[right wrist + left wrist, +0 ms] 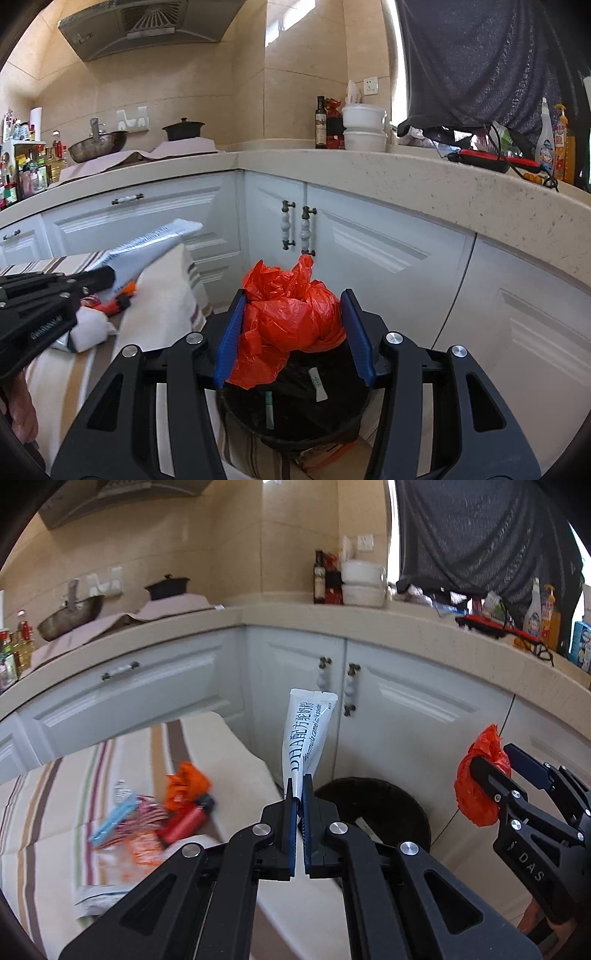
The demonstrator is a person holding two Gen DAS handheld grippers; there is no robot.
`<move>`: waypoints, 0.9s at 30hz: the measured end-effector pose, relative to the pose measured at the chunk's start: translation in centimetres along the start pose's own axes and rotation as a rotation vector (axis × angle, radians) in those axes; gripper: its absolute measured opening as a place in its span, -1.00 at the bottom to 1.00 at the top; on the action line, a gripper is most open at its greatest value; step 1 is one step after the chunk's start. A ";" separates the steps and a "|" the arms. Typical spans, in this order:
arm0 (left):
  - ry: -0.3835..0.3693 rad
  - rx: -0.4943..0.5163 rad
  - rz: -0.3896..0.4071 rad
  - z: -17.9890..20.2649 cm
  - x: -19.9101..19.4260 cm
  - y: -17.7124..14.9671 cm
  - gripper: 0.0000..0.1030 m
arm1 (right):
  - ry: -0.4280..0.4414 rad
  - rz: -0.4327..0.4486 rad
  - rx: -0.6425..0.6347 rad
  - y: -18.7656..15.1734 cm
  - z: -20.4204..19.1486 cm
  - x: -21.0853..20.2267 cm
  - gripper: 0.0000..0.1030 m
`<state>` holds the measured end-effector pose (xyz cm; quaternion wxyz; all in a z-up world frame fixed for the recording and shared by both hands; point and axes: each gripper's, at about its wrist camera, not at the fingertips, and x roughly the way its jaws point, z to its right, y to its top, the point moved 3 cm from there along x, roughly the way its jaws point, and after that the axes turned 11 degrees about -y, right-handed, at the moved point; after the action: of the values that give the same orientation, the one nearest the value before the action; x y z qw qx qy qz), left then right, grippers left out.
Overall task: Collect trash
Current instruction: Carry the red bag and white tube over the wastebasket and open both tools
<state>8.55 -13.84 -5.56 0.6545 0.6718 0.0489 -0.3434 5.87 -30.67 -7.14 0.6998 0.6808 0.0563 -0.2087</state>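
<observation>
1. Left, on striped tablecloth (55,812): trash pile (147,819) not yet collected – red lighter (188,818), orange wrapper (184,784), blue clip, packets.
2. Centre: left gripper (300,786) pressed together, pinching white sachet (308,734) by its bottom end, near table edge, short of bin.
3. Right: right gripper (295,321) clamps crumpled orange plastic bag (291,317) over black bin (295,410); some scraps already inside.
4. Room: bin mouth clear; cabinet doors (369,258) just behind, table corner left.

The sachet (308,734) is white with dark blue letters. The crumpled bag (291,317) is bright orange-red. The bin (295,410) is black inside. The tablecloth (229,753) is cream with brown, green and purple stripes. The gripper pads (231,336) are blue. The cupboard doors (388,251) are white.
</observation>
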 end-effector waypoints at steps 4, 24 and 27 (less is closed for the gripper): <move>-0.010 0.006 -0.045 0.8 2.5 0.2 -0.94 | -0.001 -0.026 0.016 -0.6 0.7 2.1 -0.04; -0.024 -0.016 -0.195 1.7 10.4 1.2 -0.63 | -0.002 -0.109 0.075 -2.8 2.2 11.6 0.15; -0.015 -0.021 -0.205 1.5 10.8 1.3 -0.26 | -0.004 -0.104 0.091 -2.8 2.6 11.9 0.32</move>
<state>16.84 -19.59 -9.98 0.6234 0.6536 0.1160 -0.4133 15.05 -35.74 -13.90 0.6564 0.7077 0.0810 -0.2485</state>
